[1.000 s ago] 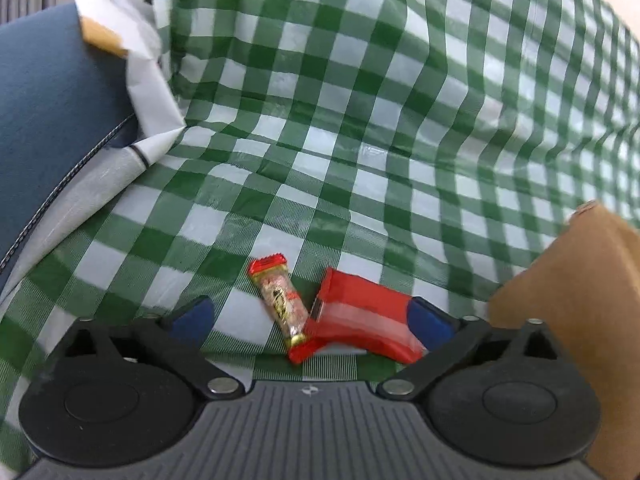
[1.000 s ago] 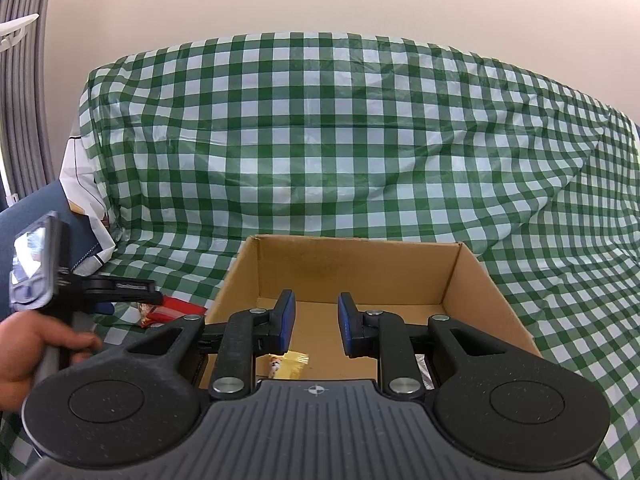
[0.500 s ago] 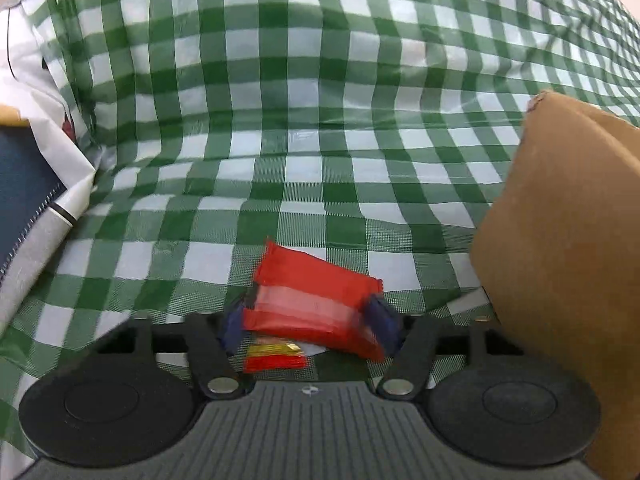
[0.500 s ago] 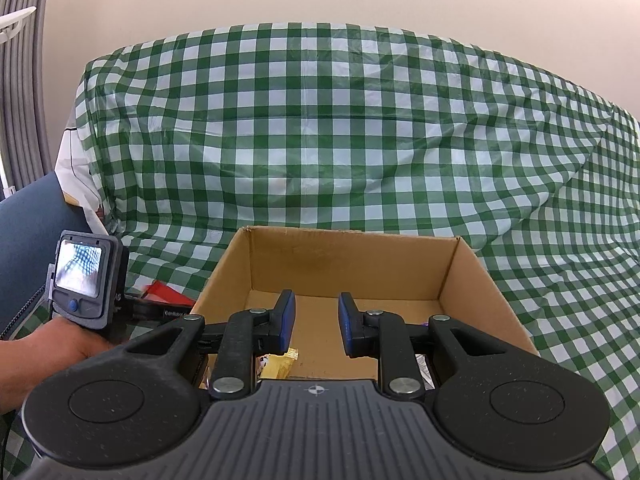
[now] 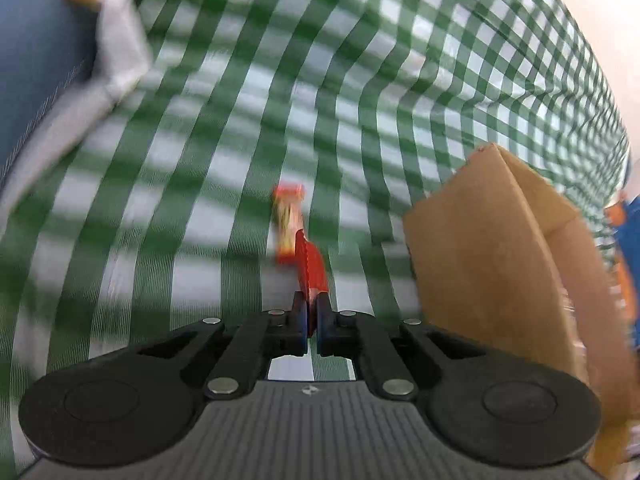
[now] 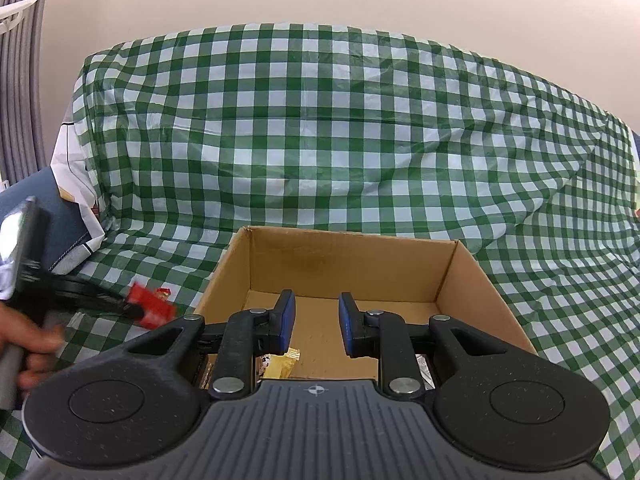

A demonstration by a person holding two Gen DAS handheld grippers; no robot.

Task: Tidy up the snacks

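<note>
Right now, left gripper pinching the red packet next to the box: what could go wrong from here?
1. The left gripper has just closed on the red packet, holding only one thin edge; most of it sticks out past the fingers and could slip free on the way over.
2. The cardboard box wall stands close to the right of the packet, which may catch on it if carried low.
3. The small snack bar lies on the checkered cloth right beside the packet and might get dragged along.

Home: sofa (image 6: 360,128) under checked cover, curtain (image 6: 20,80)
</note>
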